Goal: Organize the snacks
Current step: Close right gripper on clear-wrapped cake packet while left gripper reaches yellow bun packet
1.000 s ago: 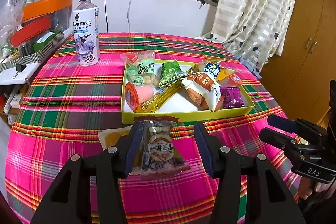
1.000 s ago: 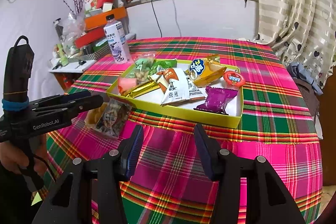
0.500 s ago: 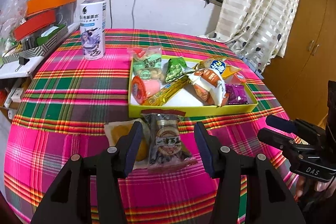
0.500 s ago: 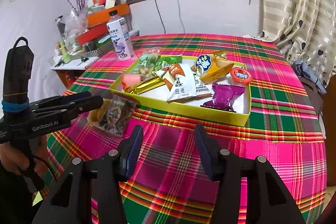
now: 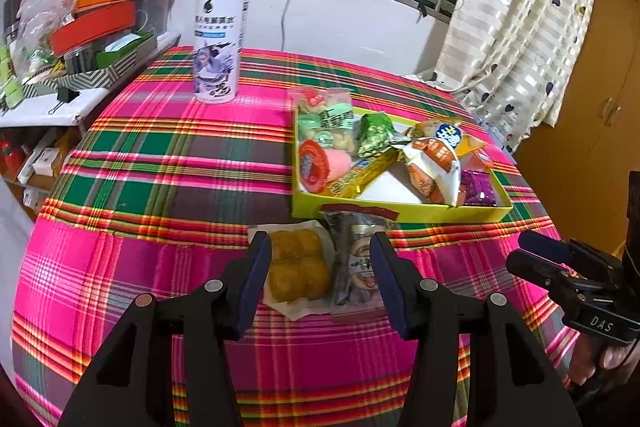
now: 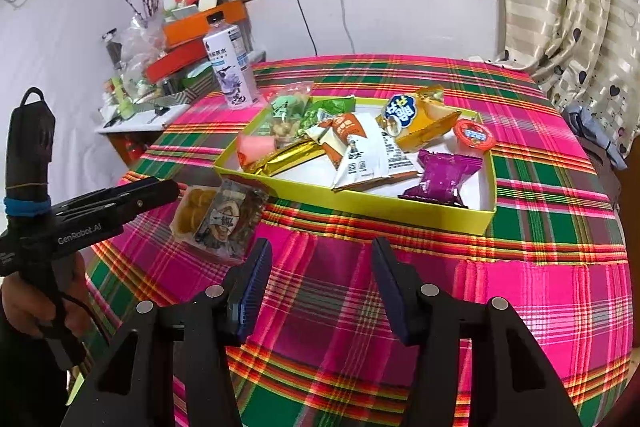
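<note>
A yellow snack box [image 5: 400, 213] [image 6: 360, 205] sits on the plaid tablecloth and holds several packets. Two packets lie on the cloth in front of its near left corner: a clear packet of golden pastries [image 5: 296, 267] [image 6: 191, 211] and a dark clear packet with a round label [image 5: 356, 263] [image 6: 228, 223]. My left gripper [image 5: 320, 275] [image 6: 160, 191] hovers over both, open, its fingers straddling the pair without pressing them. My right gripper [image 6: 320, 283] [image 5: 536, 259] stands open over bare cloth in front of the box, nothing between its fingers.
A white drink bottle [image 5: 218, 43] [image 6: 232, 71] stands on the table behind and left of the box. A cluttered side shelf with orange and red boxes [image 5: 104, 11] is at the far left. Curtains [image 5: 520, 19] hang at the right. The cloth drops off at the table's near edge.
My left gripper has shifted left: the dark packet was centred between its fingers, and now the pastry packet lies there too. The right gripper has hardly moved.
</note>
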Available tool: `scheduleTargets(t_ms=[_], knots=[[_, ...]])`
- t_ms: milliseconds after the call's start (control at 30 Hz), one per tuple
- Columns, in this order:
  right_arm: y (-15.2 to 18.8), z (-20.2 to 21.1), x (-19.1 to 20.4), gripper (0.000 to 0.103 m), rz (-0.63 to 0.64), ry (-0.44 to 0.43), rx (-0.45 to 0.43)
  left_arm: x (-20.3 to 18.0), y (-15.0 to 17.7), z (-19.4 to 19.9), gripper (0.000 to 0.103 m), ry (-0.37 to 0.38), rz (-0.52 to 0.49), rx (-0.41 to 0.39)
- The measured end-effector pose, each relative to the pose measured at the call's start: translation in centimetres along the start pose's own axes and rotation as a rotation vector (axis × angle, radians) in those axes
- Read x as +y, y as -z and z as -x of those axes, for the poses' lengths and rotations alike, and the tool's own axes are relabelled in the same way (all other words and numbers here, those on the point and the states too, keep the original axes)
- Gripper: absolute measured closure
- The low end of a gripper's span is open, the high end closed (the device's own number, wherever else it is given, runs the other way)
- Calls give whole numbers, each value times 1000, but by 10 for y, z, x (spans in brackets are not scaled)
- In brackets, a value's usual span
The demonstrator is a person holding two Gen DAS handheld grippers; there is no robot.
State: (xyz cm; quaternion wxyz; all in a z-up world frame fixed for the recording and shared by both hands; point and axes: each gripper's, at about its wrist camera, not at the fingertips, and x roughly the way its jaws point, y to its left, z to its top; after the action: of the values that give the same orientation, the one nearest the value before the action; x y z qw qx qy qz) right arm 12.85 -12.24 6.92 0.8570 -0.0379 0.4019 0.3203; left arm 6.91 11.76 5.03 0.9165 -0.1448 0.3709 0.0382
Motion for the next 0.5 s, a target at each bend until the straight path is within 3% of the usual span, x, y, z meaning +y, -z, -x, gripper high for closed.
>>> scheduleTargets(t_ms=[500], knots=[[-17, -45, 39, 52, 7, -64, 58, 33, 1, -2, 51, -44, 66, 9]])
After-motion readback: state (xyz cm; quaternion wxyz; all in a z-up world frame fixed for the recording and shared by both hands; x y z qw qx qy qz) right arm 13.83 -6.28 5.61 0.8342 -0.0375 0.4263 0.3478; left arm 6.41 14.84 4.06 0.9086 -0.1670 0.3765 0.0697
